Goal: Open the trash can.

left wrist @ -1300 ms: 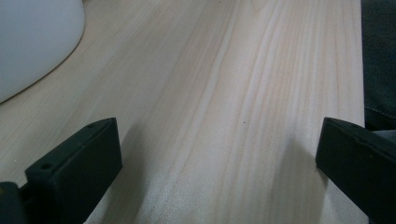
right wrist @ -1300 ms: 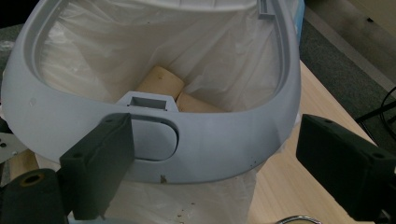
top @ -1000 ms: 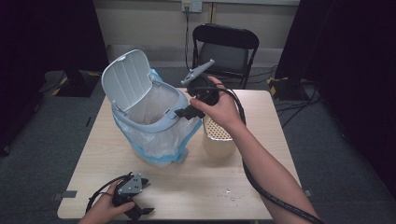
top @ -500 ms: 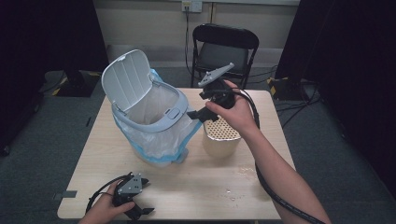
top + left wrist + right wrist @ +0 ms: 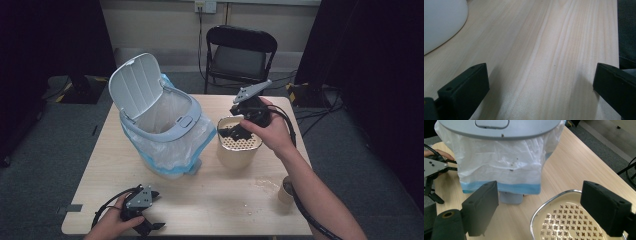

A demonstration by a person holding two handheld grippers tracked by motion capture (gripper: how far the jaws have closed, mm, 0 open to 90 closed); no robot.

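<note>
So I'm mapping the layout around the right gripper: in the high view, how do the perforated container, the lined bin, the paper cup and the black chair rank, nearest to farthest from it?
1. Perforated container: directly under the right gripper.
2. Lined bin: to its left.
3. Paper cup, at the near right table edge, and black chair, beyond the far edge: too close to call.

Fingers (image 5: 464, 92) wide apart over bare table (image 5: 544, 55); white bin (image 5: 441, 22) top-left
</note>
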